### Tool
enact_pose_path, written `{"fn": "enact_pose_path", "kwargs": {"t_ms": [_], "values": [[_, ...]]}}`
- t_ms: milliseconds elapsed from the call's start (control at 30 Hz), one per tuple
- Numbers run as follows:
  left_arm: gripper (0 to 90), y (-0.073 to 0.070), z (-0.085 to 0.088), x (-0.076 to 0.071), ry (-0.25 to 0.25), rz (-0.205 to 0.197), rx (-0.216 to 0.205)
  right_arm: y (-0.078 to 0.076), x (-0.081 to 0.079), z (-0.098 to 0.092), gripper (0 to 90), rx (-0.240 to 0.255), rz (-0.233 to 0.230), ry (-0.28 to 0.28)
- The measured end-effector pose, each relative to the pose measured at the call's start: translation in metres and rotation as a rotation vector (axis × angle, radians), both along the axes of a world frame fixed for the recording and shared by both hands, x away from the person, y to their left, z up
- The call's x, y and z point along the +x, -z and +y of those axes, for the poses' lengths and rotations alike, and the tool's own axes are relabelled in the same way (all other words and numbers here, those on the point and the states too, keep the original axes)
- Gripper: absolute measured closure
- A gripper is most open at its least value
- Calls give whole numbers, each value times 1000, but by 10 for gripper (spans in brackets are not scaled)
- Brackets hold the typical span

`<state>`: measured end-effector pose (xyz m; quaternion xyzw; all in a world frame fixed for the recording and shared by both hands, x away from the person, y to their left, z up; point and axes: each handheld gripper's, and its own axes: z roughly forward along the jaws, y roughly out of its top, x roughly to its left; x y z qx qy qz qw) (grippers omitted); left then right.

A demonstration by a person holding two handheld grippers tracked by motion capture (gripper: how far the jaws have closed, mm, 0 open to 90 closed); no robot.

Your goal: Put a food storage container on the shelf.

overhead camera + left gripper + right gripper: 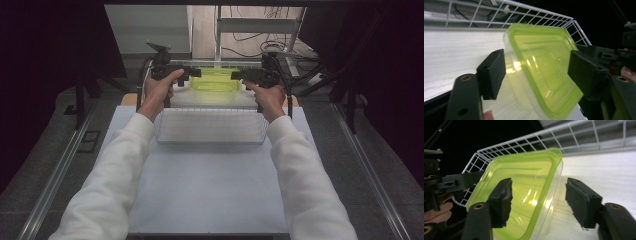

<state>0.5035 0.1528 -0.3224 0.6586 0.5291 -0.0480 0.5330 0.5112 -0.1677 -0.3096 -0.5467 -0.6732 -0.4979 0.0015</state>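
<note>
Item: clear plastic container (215, 80) with a yellow-green lid, rectangular with rounded corners. It sits in a white wire basket (216, 64) at the far edge of the tabletop (210, 185), midway between the far corners. In the gripper views it appears to rest on the basket's pale floor, though the high view is too coarse to confirm contact.

Left gripper (192, 73): held level at the container's left end, pointing inward. In the left gripper view (536, 72) its two black jaws stand spread, one to either side of the container's end; the pads (492, 72) lie close beside the wall and lid but do not press on them.

Right gripper (239, 75): held level at the container's right end, facing the left one. In the right gripper view (539, 200) its jaws are likewise spread; one pad (502, 200) lies in front of the lid, the other (581, 202) is well apart over the basket floor. No pinch is seen.

Second wire basket (210, 126): nearer the person, just short of the first, centred across the tabletop.

Person: white sleeves (115, 175), a hand (159, 90) on each gripper handle.
</note>
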Motion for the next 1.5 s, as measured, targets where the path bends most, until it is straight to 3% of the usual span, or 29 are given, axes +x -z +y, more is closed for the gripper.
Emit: {"fn": "enact_pose_path", "kwargs": {"t_ms": [133, 167, 267, 367, 500, 533, 567, 633, 667, 700, 733, 767, 800, 833, 867, 900, 1033, 1133, 1167, 1267, 1300, 1333, 1367, 1400, 1433, 1500], "values": [[207, -4, 0, -6, -15, -26, 17, -8, -10, 2, 300, -19, -54, 16], [193, -6, 1, -11, -23, -48, 44, -11, -14, 2, 288, -29, -69, 22], [172, -10, 3, -21, -26, -78, 60, -19, -24, -1, 271, -42, -115, 34], [164, -13, 4, -36, -15, -119, 92, -24, -34, -7, 247, -70, -150, 15], [166, -12, 6, -60, -14, -144, 113, -23, -51, -17, 237, -104, -203, -24], [169, -12, 6, -60, -14, -144, 113, -22, -56, -20, 235, -117, -217, -36], [171, -10, 6, -75, -11, -160, 114, -21, -62, -22, 233, -127, -231, -46], [176, -9, 7, -91, -1, -181, 131, -17, -74, -27, 226, -146, -252, -73], [179, -9, 7, -91, -1, -181, 131, -15, -81, -30, 223, -153, -264, -85], [183, -8, 9, -108, 5, -199, 140, -12, -89, -32, 223, -161, -280, -99], [184, -8, 9, -108, 5, -199, 140, -10, -97, -35, 221, -165, -292, -111], [185, -5, 10, -127, 9, -223, 159, -6, -107, -38, 216, -164, -299, -127], [189, -3, 9, -138, 10, -235, 172, -3, -113, -40, 216, -160, -303, -139], [190, 1, 9, -147, 23, -239, 180, 1, -121, -43, 215, -155, -305, -155], [190, 1, 9, -147, 23, -239, 180, 1, -121, -43, 215, -155, -305, -155], [192, 11, 8, -166, 43, -239, 184, 9, -136, -48, 215, -156, -306, -178], [201, 36, 4, -197, 82, -206, 214, 30, -163, -60, 223, -144, -276, -209], [210, 47, 3, -207, 89, -186, 218, 41, -175, -64, 226, -147, -256, -225], [211, 58, 2, -218, 104, -167, 222, 53, -186, -68, 233, -141, -236, -228], [221, 69, 2, -229, 112, -150, 233, 72, -201, -71, 234, -150, -199, -236], [224, 79, 1, -238, 123, -137, 242, 79, -205, -71, 234, -155, -187, -246], [224, 79, 1, -238, 123, -137, 242, 79, -205, -71, 234, -155, -187, -246], [225, 88, 2, -246, 124, -129, 259, 93, -213, -71, 234, -170, -163, -258], [225, 88, 2, -246, 124, -129, 259, 93, -213, -71, 234, -170, -163, -258], [226, 97, 2, -251, 126, -119, 277, 105, -218, -69, 236, -189, -148, -274], [227, 106, 3, -255, 128, -104, 280, 115, -220, -68, 239, -206, -131, -282]]}}
